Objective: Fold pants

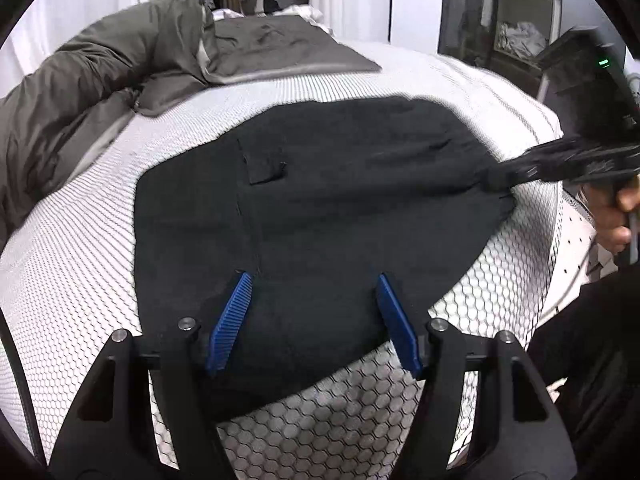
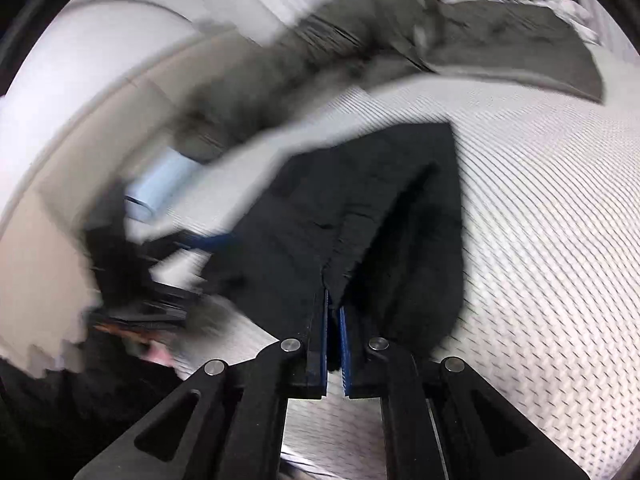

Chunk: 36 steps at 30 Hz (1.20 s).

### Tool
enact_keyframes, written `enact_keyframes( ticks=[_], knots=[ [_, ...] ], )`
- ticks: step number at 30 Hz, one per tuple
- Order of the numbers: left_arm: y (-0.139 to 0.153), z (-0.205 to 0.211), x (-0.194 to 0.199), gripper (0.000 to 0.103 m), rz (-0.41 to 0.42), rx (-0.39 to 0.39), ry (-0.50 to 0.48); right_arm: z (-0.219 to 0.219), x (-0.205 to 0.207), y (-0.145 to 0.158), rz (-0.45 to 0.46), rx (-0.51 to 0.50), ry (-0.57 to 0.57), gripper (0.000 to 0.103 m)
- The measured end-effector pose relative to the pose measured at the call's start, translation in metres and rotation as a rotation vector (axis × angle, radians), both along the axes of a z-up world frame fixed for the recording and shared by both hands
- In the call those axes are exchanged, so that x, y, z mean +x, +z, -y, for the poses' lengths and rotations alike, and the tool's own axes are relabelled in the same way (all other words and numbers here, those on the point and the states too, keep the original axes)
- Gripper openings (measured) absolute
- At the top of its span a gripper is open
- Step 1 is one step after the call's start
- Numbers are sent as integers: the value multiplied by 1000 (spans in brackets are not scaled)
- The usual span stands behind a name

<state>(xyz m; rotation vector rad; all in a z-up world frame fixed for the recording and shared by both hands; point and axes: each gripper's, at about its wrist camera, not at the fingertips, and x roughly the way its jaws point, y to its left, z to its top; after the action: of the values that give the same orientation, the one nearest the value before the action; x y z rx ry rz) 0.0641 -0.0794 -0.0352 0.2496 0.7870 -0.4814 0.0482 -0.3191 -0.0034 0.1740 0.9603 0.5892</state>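
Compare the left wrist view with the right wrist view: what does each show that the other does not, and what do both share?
Only the left wrist view shows the left gripper with its jaws open over the black pants, a pocket flap and shelves behind.

Only the right wrist view shows the right gripper close up, jaws shut on a pinched fold of the pants, and a light blue object, too blurred to name.

Both show the pants, the patterned mattress and the grey duvet.
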Motion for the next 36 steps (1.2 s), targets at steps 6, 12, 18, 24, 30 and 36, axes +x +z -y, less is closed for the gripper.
enact_keyframes(
  ticks=[6, 12, 18, 24, 30, 36],
  knots=[
    [-15, 10, 5, 63, -19, 54, -1, 15, 5, 1, -4, 39, -44, 45],
    [-17, 10, 4, 63, -17, 55, -5, 13, 37, -24, -101, 65, -101, 53],
    [-14, 6, 2, 63, -14, 28, 15, -3, 44, -2, 15, 45, -104, 13],
    [-12, -4, 4, 63, -19, 17, 38, -15, 46, -21, 12, -182, -124, 27],
    [10, -56, 8, 76, 21, -101, 179, 18, 36, -6, 30, -19, -186, 73],
    [-24, -115, 45, 60, -194, -288, 381, 36, 63, -34, -139, 194, -226, 73]
  ],
)
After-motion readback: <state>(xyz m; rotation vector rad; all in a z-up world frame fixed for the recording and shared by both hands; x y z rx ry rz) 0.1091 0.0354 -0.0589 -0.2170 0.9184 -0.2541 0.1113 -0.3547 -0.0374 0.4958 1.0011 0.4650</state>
